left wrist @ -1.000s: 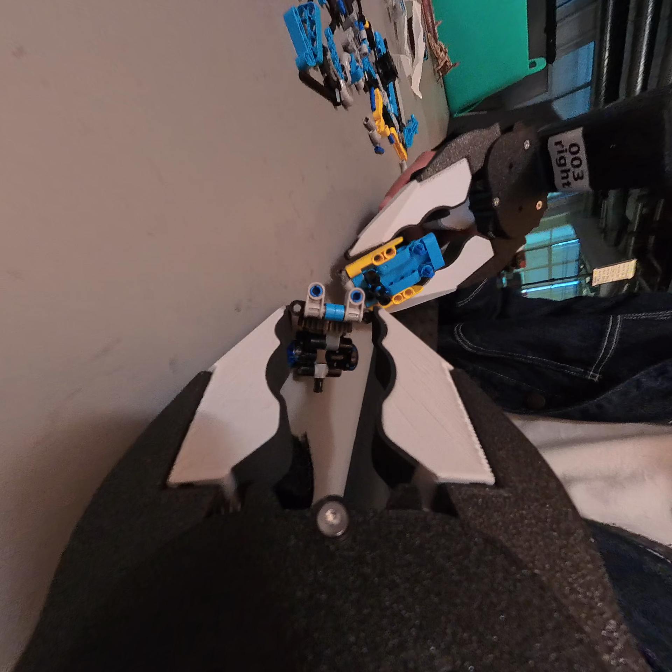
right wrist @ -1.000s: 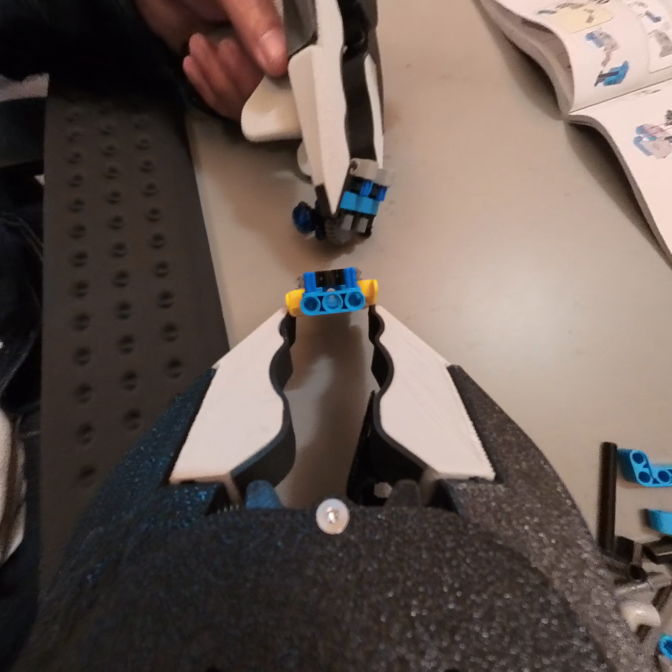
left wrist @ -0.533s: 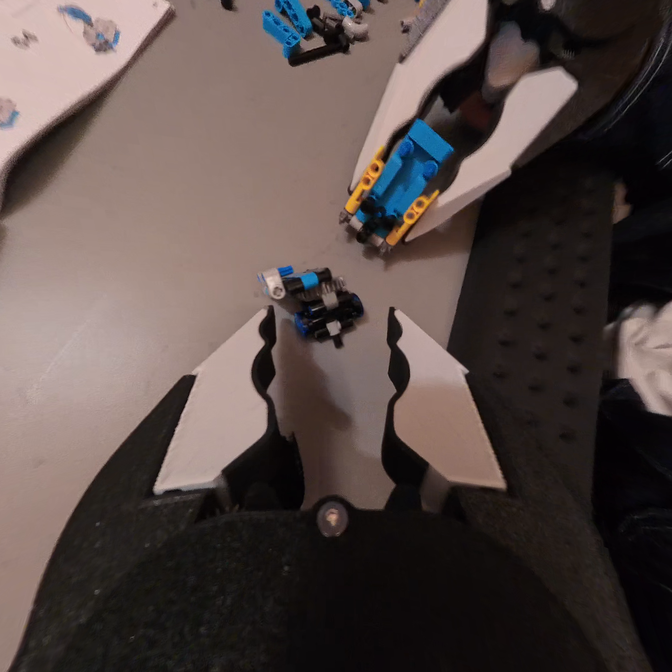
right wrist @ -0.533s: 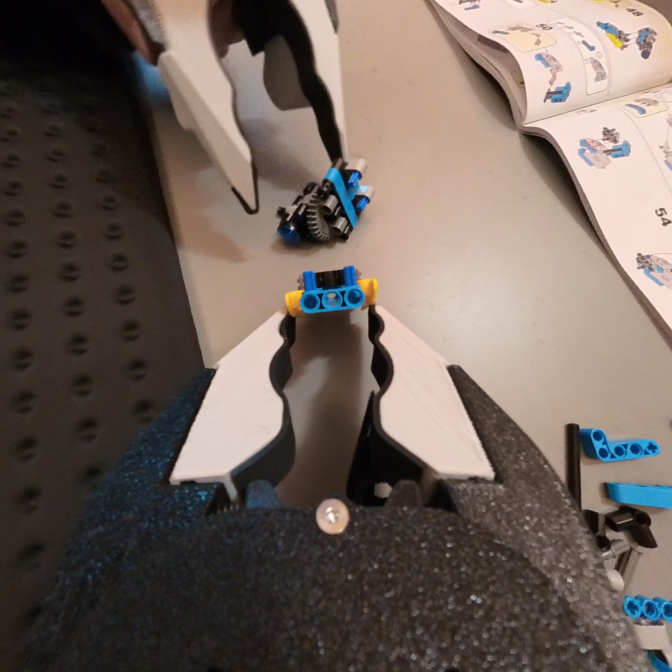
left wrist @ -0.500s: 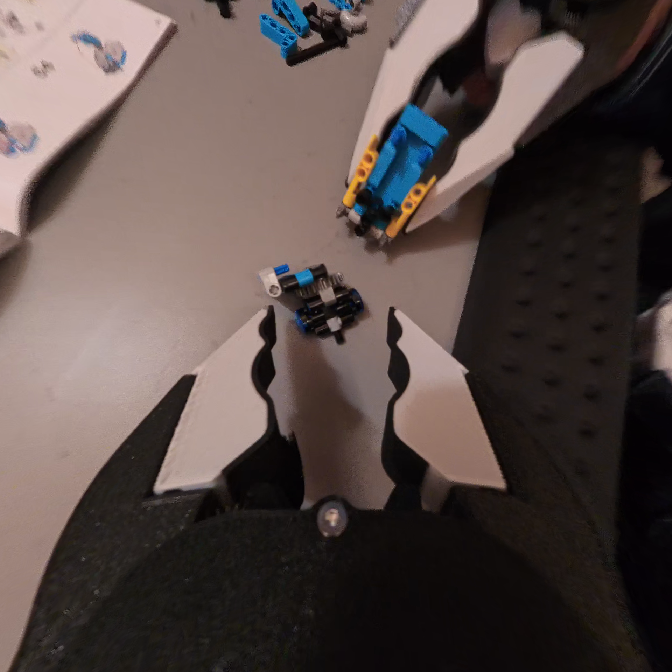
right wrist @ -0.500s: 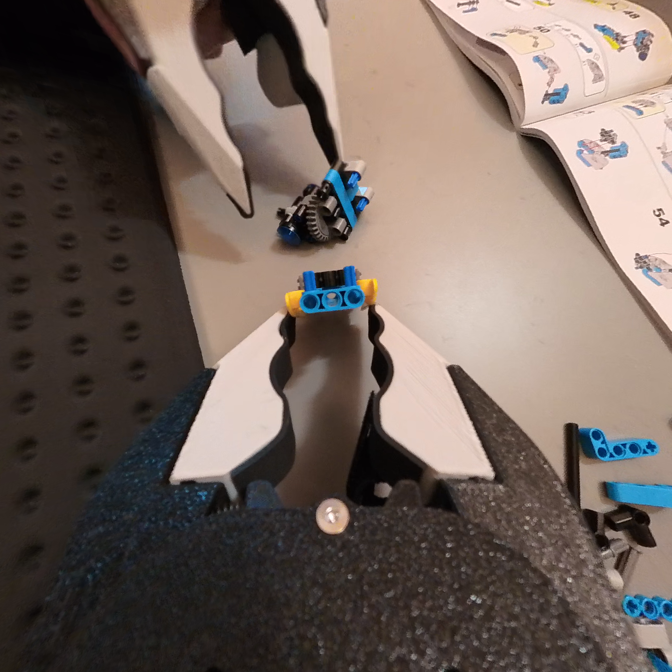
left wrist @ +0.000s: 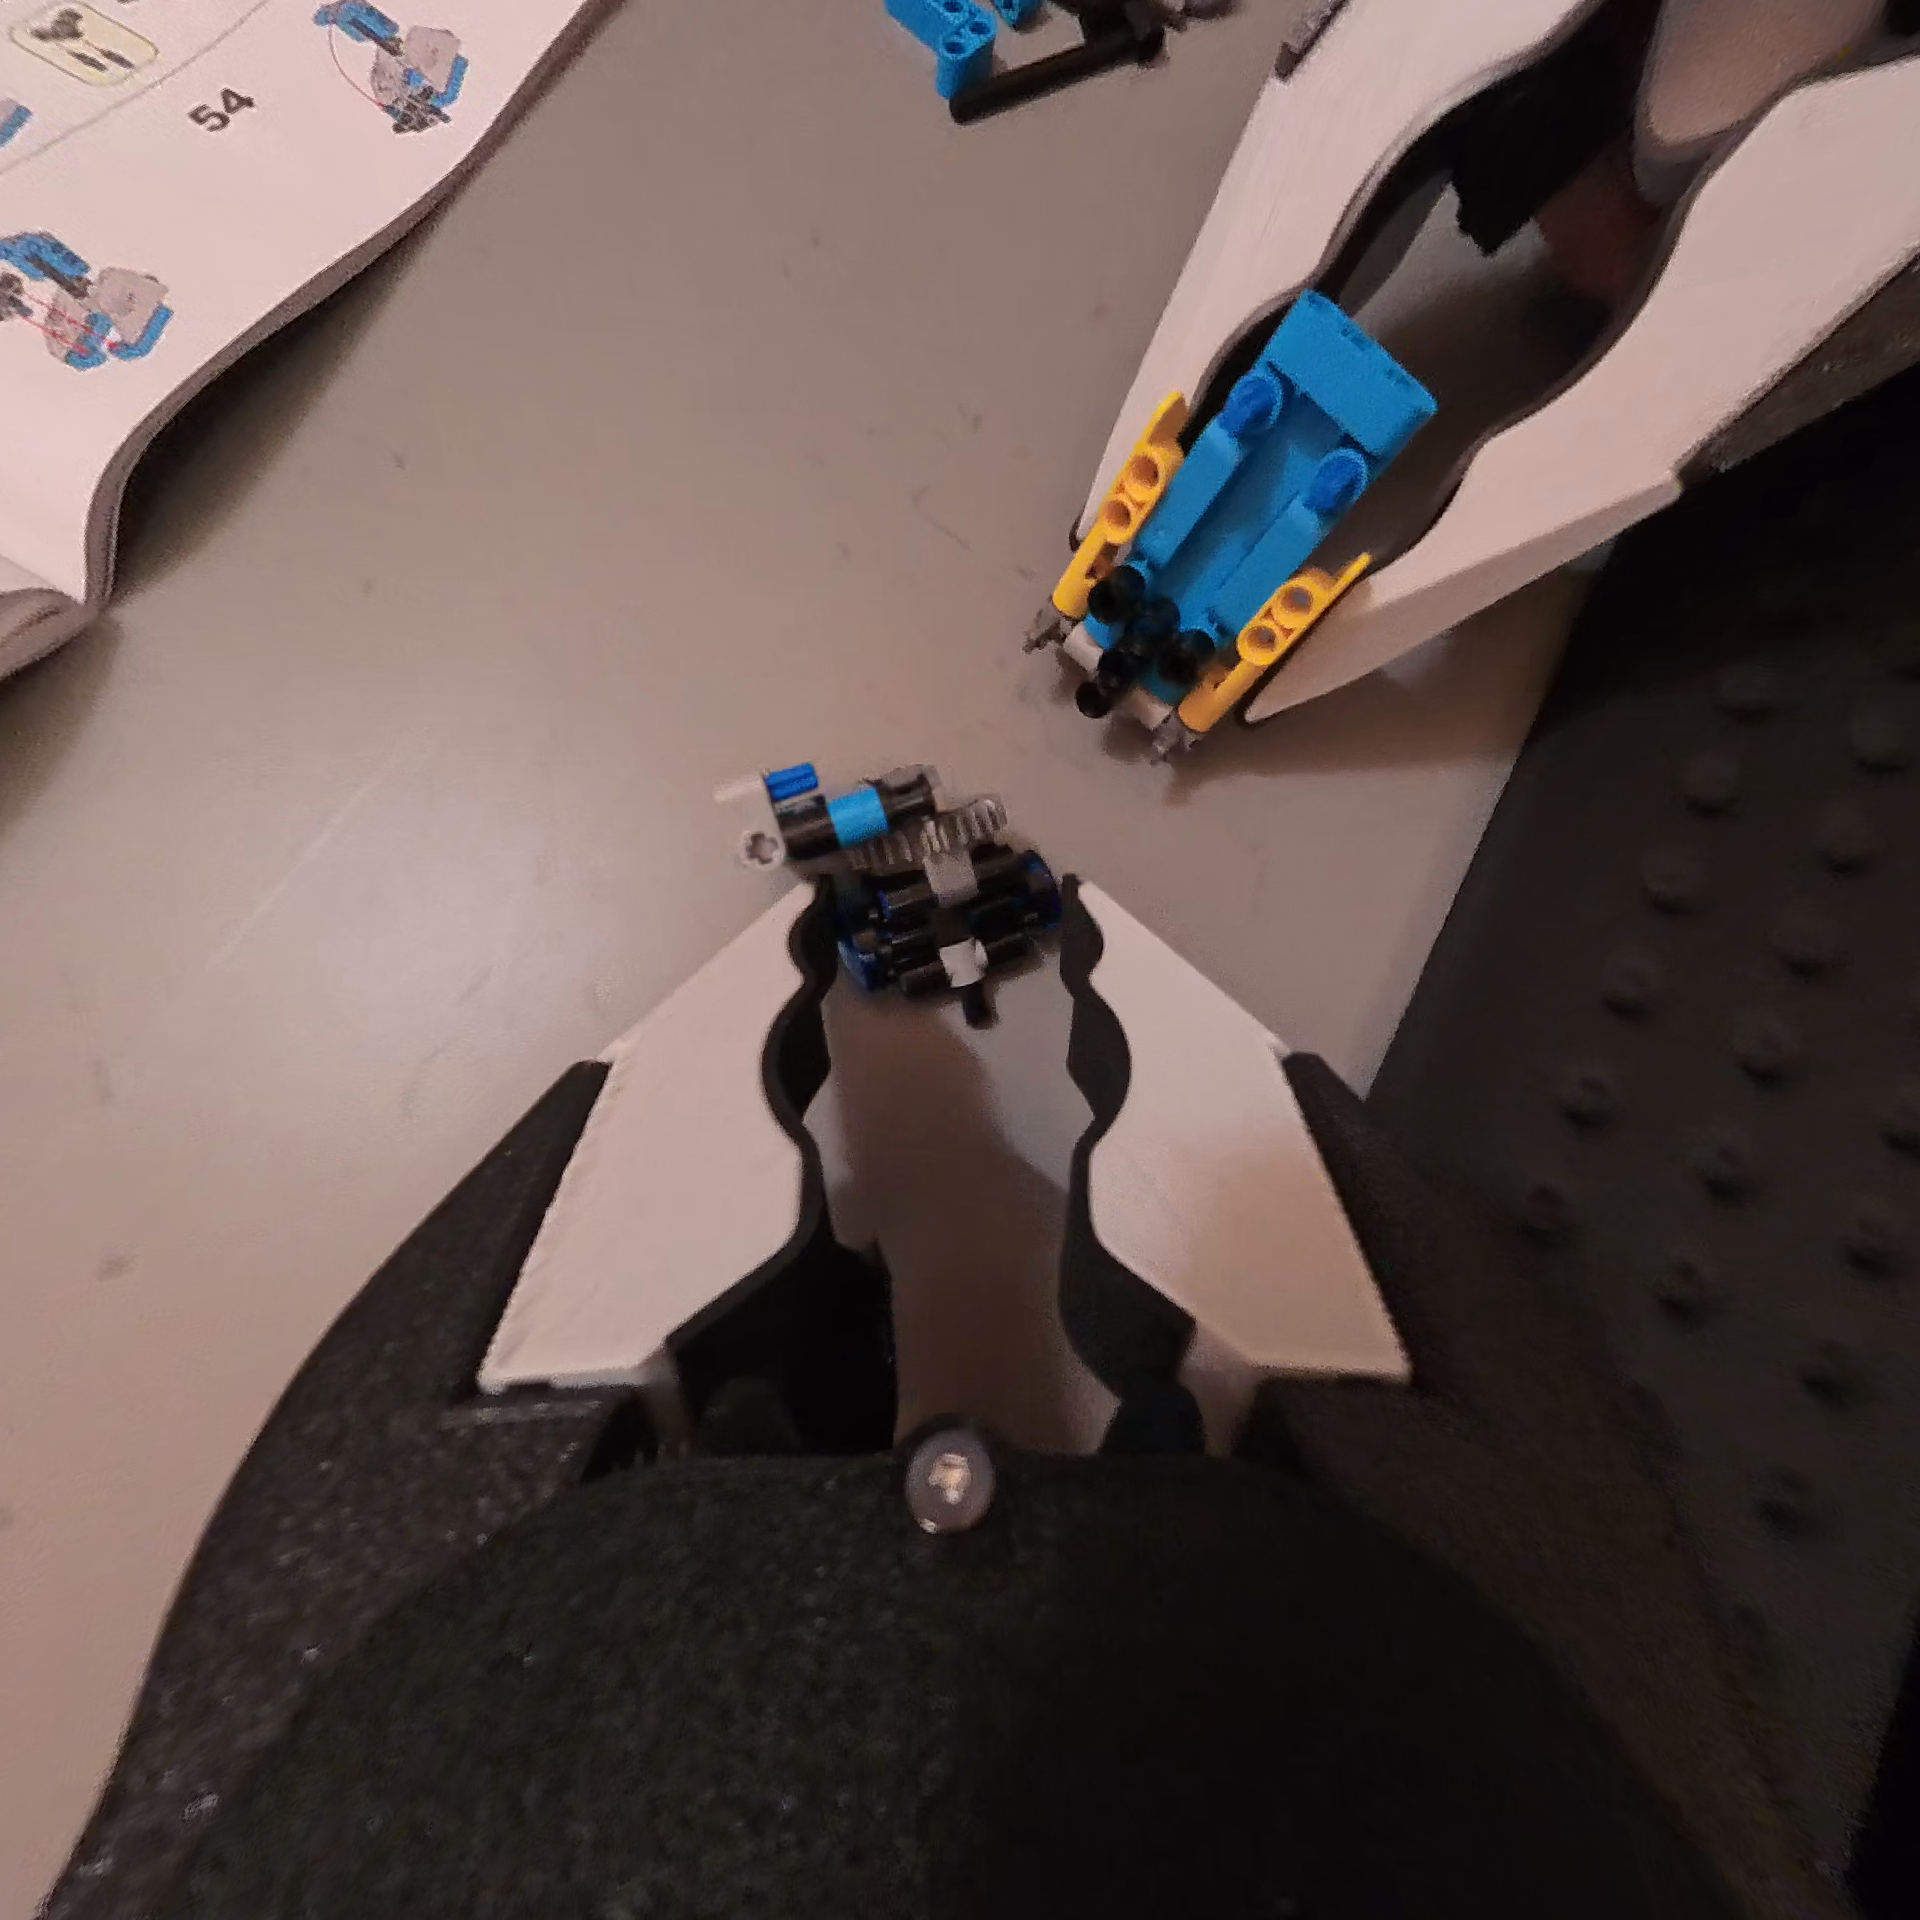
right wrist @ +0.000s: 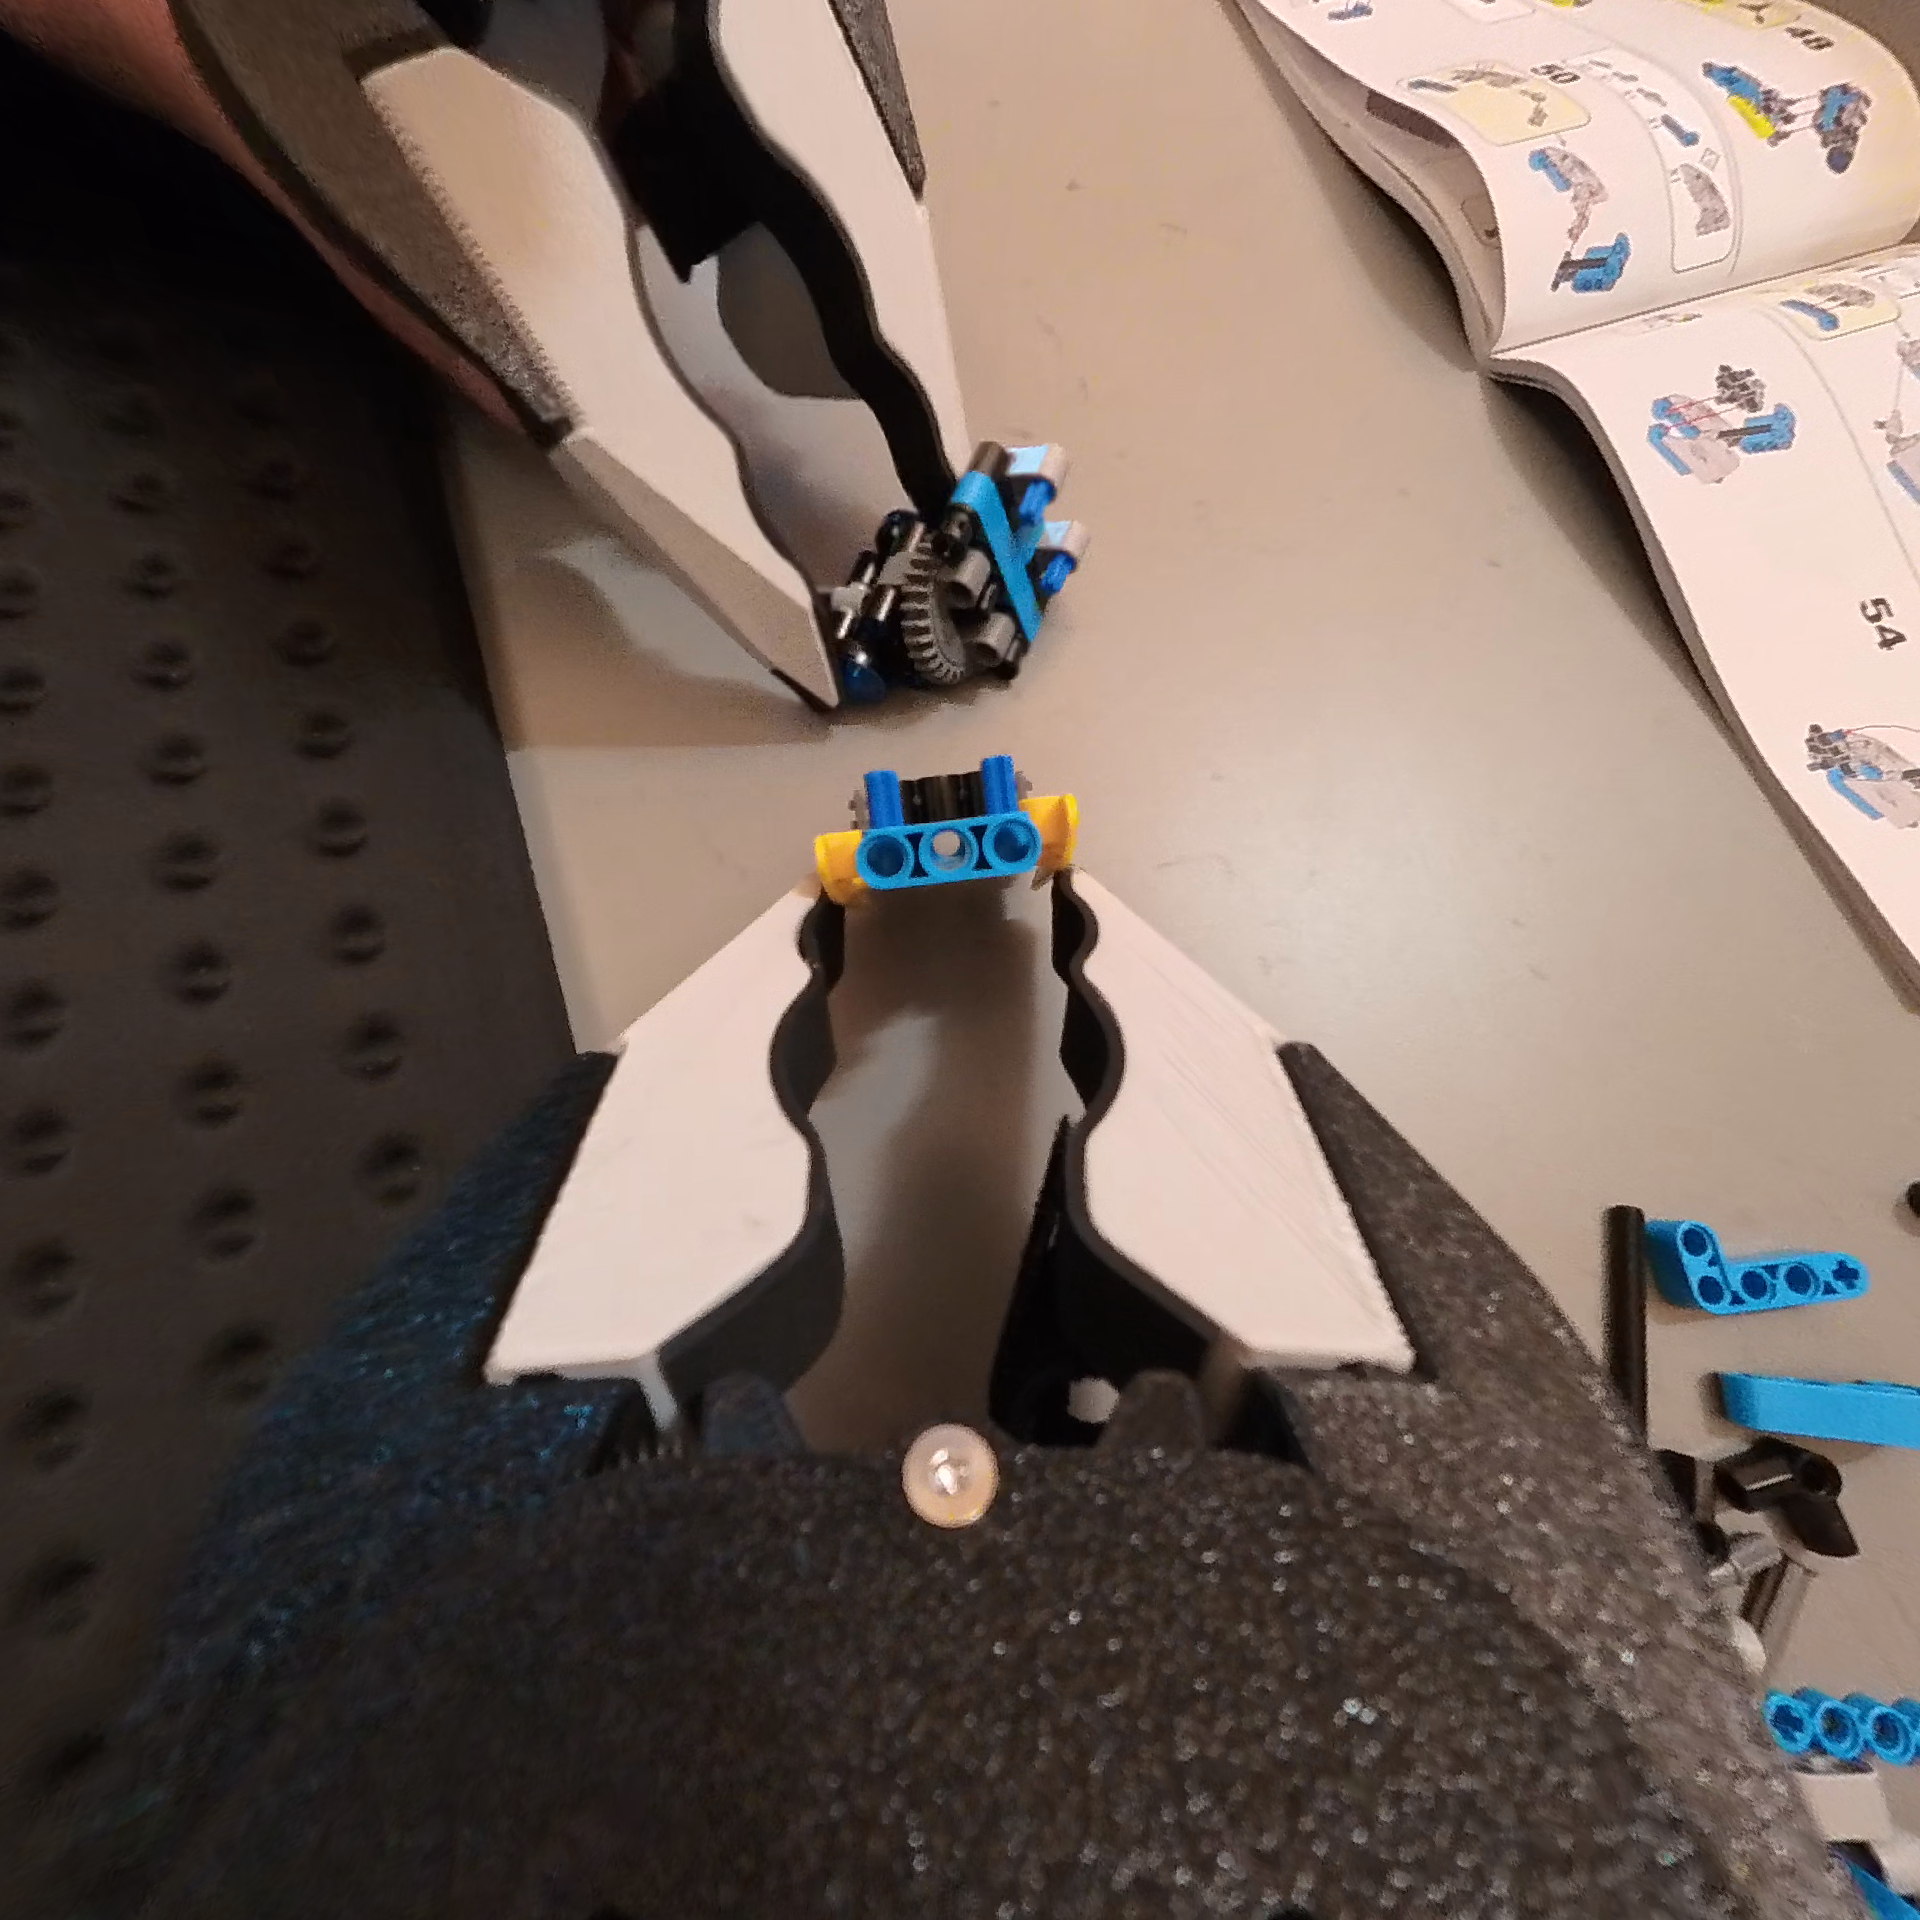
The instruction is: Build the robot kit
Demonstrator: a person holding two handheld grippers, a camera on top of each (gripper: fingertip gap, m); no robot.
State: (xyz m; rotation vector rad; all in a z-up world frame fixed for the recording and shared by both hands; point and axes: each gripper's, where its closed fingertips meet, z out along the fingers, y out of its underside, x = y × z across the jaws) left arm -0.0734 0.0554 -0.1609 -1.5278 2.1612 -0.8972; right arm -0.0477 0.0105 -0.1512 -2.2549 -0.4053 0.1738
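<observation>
My left gripper (left wrist: 935, 899) is low over the grey table (left wrist: 520, 727). Its jaws are closed about a small black, grey and blue gear assembly (left wrist: 925, 883) that rests on the table, and both tips touch its sides. The right wrist view shows this gripper (right wrist: 883, 582) from the front, with the gear assembly (right wrist: 956, 582) between its tips. My right gripper (right wrist: 940, 894) is shut on a blue and yellow beam assembly (right wrist: 945, 847) and holds it just in front of the gear assembly. It also shows in the left wrist view (left wrist: 1164, 665), gripping the blue and yellow assembly (left wrist: 1268, 488).
An open instruction booklet (right wrist: 1714, 364) lies on the table and also shows in the left wrist view (left wrist: 208, 208). Loose blue and black pieces (right wrist: 1756, 1278) lie at the right. A black studded mat (right wrist: 208, 831) borders the table edge beside both grippers. The tips of one gripper are about 6 centimeters away from the tips of the other.
A second ago my left gripper held the gear assembly up by the right one. It then set it on the table and opened. Now its jaws have closed around it again. The right grip is unchanged.
</observation>
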